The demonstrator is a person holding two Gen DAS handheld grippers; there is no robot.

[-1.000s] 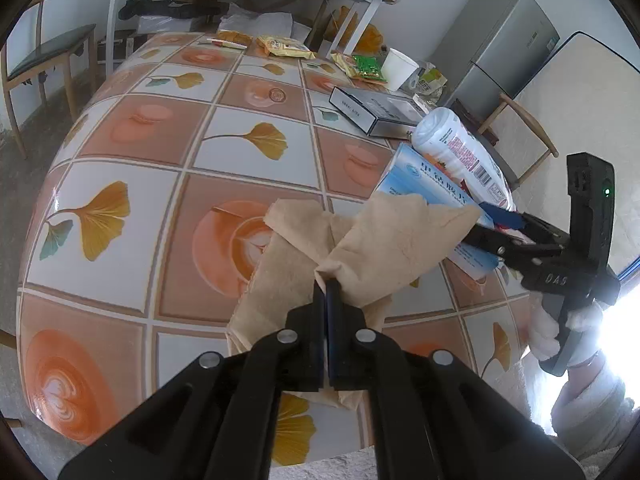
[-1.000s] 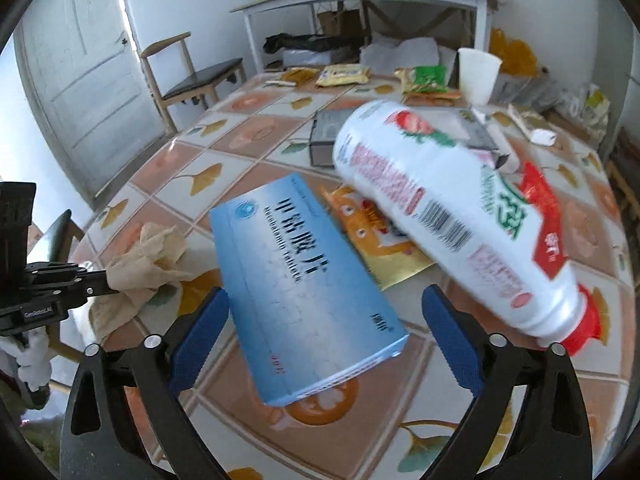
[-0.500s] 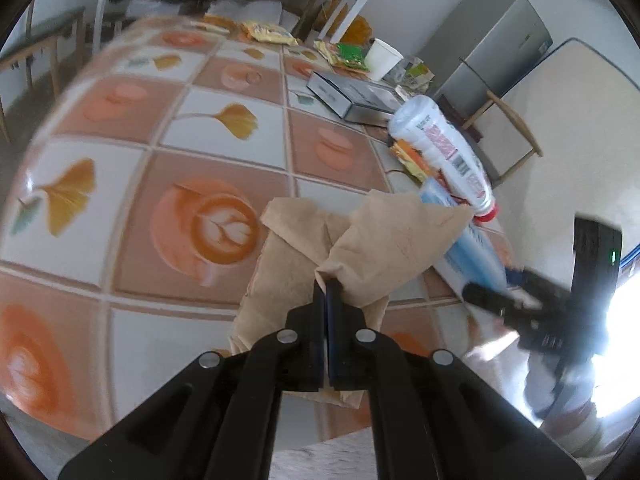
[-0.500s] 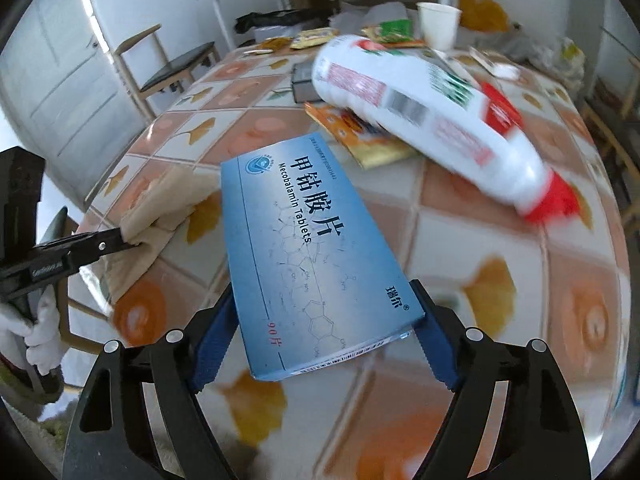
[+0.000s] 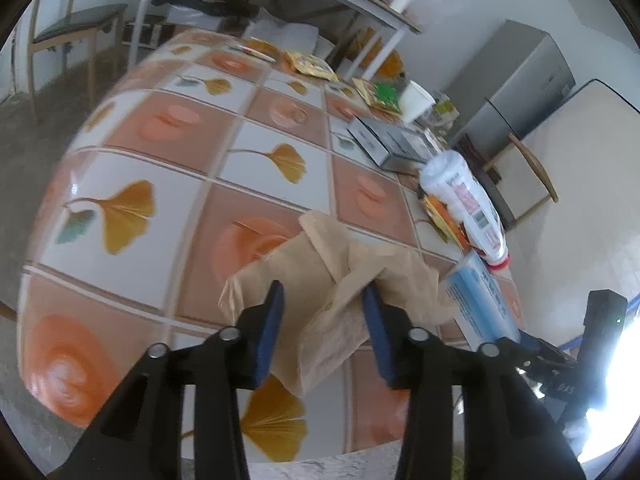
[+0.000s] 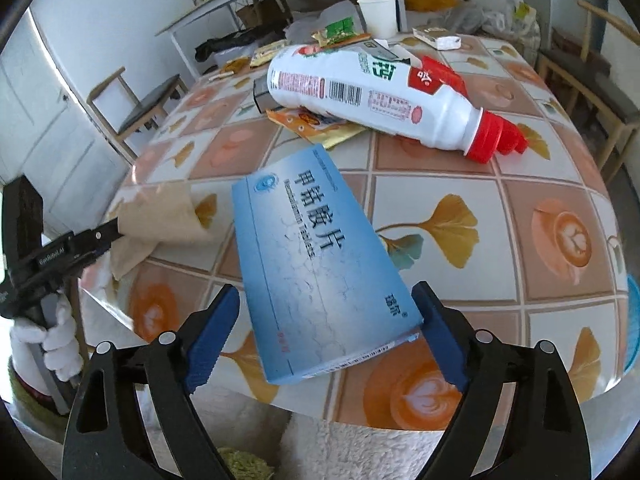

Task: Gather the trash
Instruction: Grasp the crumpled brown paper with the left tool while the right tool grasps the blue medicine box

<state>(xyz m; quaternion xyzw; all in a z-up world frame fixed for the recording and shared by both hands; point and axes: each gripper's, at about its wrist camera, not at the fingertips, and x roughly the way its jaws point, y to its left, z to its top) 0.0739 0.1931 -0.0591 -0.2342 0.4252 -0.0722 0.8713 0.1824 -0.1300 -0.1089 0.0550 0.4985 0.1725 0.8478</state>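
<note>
Two pieces of trash hang at the near table (image 6: pixel 500 240) edge, seemingly at release; next each needs dropping clear, though no bin shows. The left gripper (image 5: pixel 324 332) stands wide open, the brown paper napkin (image 5: pixel 340 280) loose between its fingers at frame centre. The right gripper (image 6: pixel 328 332) spreads around the blue tablet box (image 6: pixel 320 276); the right pad touches, the left looks apart, so its grip is uncertain.

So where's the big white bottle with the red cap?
The white bottle lies on its side on the table, partly on a yellow wrapper, beyond the blue box in the right wrist view.
</note>
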